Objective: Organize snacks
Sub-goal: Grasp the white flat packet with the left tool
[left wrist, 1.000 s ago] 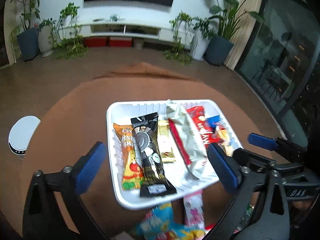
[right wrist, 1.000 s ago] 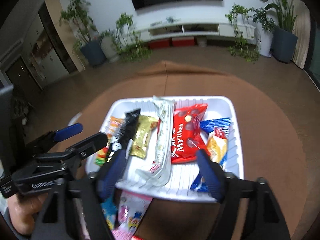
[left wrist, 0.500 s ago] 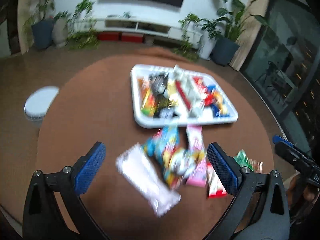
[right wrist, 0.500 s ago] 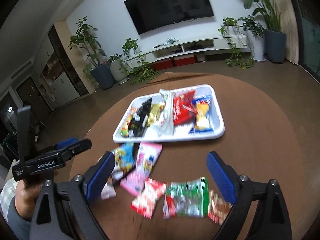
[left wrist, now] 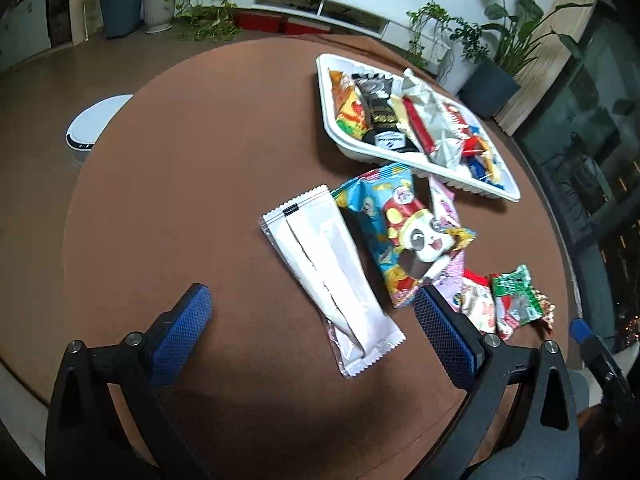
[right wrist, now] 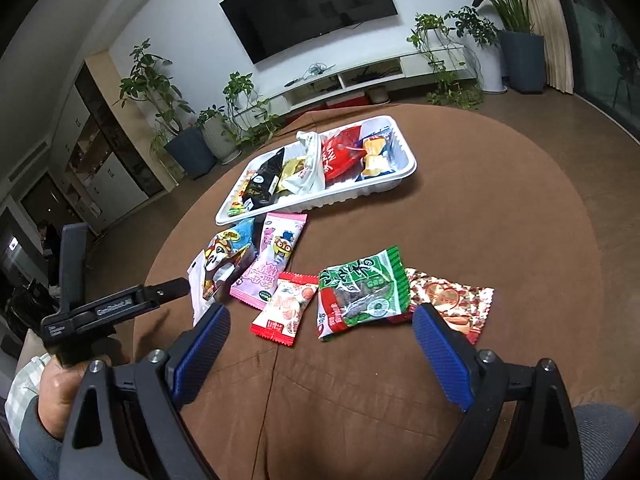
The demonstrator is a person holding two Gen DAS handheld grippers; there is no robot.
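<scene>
A white tray [left wrist: 332,120] [right wrist: 404,178] holding several snack packs sits at the far side of the round brown table. Loose packs lie in front of it: a long white pack [left wrist: 328,268], a blue panda pack [left wrist: 400,236] [right wrist: 226,258], a pink pack [right wrist: 272,266], a small red-white pack [right wrist: 286,308], a green seaweed pack [right wrist: 362,294] and a red-gold pack [right wrist: 452,298]. My left gripper [left wrist: 312,332] is open and empty, just short of the white pack. My right gripper [right wrist: 320,344] is open and empty, just short of the green pack.
The left gripper's body and the hand holding it show at the left of the right wrist view [right wrist: 104,312]. A white round device [left wrist: 94,122] sits on the floor beyond the table's left edge. Potted plants and a TV cabinet stand behind.
Both grippers have pulled back from over the tray toward the near side of the table. The loose packs in front of the tray have come into full view. Both stay open.
</scene>
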